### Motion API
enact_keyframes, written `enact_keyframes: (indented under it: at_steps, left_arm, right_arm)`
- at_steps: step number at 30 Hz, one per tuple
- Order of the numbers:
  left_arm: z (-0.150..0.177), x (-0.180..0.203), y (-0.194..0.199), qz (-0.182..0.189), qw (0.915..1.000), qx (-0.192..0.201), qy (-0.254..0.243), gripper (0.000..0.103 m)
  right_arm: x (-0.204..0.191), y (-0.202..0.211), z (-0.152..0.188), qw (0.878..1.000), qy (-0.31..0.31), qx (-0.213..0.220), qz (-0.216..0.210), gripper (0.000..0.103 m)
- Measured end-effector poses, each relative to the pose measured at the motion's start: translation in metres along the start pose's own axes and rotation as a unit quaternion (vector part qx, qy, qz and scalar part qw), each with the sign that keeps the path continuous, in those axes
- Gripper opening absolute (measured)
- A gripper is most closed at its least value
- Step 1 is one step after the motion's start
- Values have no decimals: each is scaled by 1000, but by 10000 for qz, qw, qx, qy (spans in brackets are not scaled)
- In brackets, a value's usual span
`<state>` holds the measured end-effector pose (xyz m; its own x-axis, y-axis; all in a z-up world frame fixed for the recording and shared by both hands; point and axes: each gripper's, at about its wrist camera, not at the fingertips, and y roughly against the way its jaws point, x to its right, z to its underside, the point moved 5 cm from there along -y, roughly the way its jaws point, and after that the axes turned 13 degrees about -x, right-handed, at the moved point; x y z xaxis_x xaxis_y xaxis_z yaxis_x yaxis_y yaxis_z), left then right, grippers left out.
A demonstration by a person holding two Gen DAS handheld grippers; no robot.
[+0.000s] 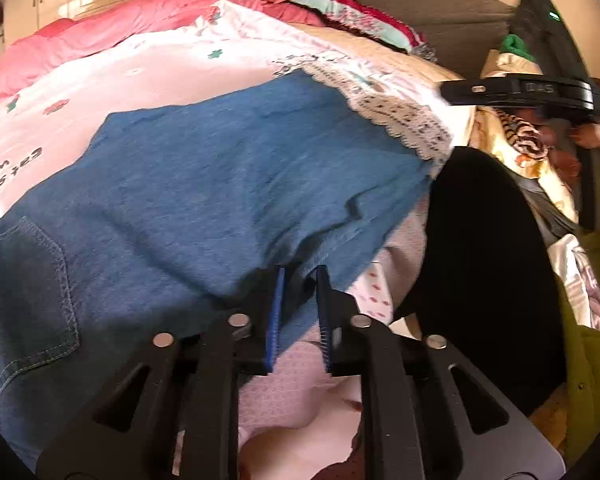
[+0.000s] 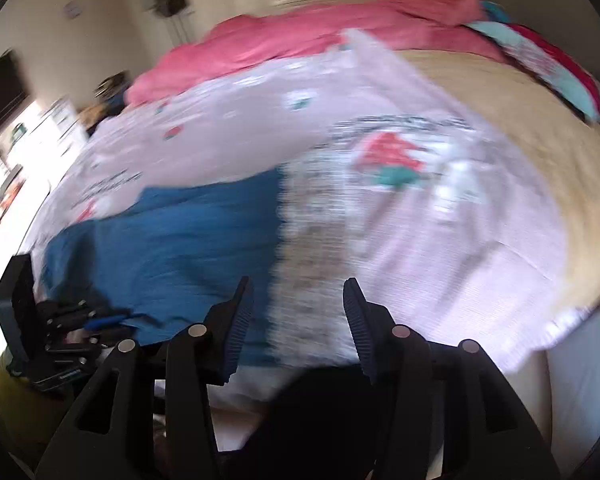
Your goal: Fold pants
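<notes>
Left gripper [image 1: 300,276] pinches the blue denim pants' [image 1: 220,168] hem at six o'clock; right gripper [image 2: 298,292] spread wide, empty (view blurred).

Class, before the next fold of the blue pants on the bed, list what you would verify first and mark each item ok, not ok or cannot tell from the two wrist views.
1. Left claw has hold of the blue pants: cannot tell; the hem lies between its fingers, but a gap shows.
2. Right claw free to take a second hold: ok; open, holding nothing.
3. Pants lie flat: ok mostly; a small wrinkle near the right edge.
4. Pants rest on the printed sheet: ok.
5. Right wrist view sharp enough to aim: not ok; blurred.
6. Black fabric beside the pants stays out of the fold: cannot tell.
</notes>
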<state>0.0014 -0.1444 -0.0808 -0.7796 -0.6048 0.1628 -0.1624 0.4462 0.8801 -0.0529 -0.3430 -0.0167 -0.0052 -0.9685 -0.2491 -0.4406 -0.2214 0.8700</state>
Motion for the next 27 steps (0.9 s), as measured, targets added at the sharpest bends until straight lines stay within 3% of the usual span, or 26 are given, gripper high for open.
enact_keyframes:
  at_steps: [2,6,8,10,14,20,21,22,23,24,25,27]
  left_arm:
    - [1,3,2,101,9999,17,7,11]
    - [8,3,11,182,9997,72,154,14]
    - [14,0,20,193,9993,149,276,16]
    - [18,-4,29,95,9991,246,330,24]
    - [13,-2,26,-200,9993,217,212,26]
    - [4,6,13,-555,9985,15,-26,34]
    - [2,6,11,-628,9980,-8,-44,34]
    - [-1,5,7,-690,9976,-45,-9,34]
    - [-3,4,3,-697,9975,-76,34,33]
    - [-4,2,1,-670,9977,-97,62,20]
    - [-4,2,-3,-545,9984,-141,92,0]
    - [-3,2,-3,-375,9990,-192,152,0]
  right_arm:
    - [-22,-20,-7,9988,396,-172,-227,45]
    - [-26,-54,-9,9965,506,-658,45,45]
    - [-25,-51,-3,9963,607,-608,-9,45]
    - [-37,-39,7,9922,1157,-454,-21,45]
    - [-61,-37,35,9696,2351,-552,388,45]
    - [-72,-63,36,9513,2893,-711,789,42]
    - [-71,-70,35,9486,2942,-817,830,35]
    - [-69,-76,32,9466,2968,-910,876,21]
    - [-68,-81,31,9448,2991,-994,893,14]
    - [-67,-83,32,9441,3010,-1082,797,6]
    - [-66,-81,33,9447,3010,-1101,693,5]
    - [-63,-71,33,9472,2977,-1086,489,4]
